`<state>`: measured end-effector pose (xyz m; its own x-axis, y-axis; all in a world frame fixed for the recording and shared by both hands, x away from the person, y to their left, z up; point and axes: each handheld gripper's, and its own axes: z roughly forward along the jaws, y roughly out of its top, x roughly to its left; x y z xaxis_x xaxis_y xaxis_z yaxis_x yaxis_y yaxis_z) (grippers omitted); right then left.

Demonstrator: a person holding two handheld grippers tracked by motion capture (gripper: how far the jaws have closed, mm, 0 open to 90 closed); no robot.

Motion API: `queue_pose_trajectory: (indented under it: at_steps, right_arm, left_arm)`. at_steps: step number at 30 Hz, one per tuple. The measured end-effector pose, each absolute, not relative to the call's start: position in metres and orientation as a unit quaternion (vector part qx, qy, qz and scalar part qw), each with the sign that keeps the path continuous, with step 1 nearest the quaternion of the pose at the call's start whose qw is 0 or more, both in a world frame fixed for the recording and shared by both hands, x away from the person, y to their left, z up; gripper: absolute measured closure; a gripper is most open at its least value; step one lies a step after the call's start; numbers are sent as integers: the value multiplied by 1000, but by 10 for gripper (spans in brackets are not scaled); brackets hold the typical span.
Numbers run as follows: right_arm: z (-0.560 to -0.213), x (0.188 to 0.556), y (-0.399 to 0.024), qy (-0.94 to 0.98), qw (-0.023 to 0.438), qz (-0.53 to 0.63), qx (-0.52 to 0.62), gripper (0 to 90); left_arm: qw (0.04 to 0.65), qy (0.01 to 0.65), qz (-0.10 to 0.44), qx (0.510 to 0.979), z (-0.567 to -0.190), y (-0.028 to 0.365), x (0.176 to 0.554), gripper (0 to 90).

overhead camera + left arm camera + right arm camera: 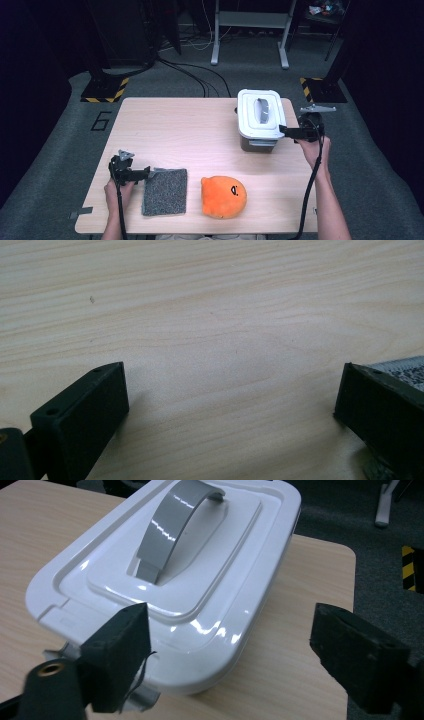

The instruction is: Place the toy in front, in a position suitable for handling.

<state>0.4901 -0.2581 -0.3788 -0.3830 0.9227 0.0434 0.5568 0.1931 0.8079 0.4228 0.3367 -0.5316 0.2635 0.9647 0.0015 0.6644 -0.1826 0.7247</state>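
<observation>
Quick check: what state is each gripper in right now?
Left gripper: open, holding nothing, at the grey cloth's edge.
Right gripper: open, holding nothing, beside the white lidded box.

White lidded box (200,595) with grey handle (175,525) on wooden table (300,645); right gripper (230,650) jaws spread, nothing gripped, over box corner.

white lidded box (260,118), grey handle, upright

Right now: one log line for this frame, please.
left tongs: open, at grey mat edge | right tongs: open, beside white lidded box, nothing held | orange plush: untouched on table
</observation>
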Motion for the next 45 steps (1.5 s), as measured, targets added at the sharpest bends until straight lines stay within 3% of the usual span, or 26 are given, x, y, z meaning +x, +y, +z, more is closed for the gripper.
queue_pose_trajectory:
  at_steps: [8, 19, 27, 45]
  right_arm:
    - [-384, 511, -257, 724, 233, 386, 521, 400]
    - [-394, 531, -254, 715, 227, 382, 539, 594]
    - [-401, 538, -255, 711, 218, 387, 546, 662]
    - [-403, 537, -256, 712, 225, 391, 539, 670]
  left_arm:
    - [313, 557, 240, 730, -532, 337, 423, 3]
    - [312, 556, 241, 731, -531, 337, 423, 3]
    - [311, 557, 237, 733, -531, 337, 423, 3]
    - [312, 556, 242, 732, -531, 337, 423, 4]
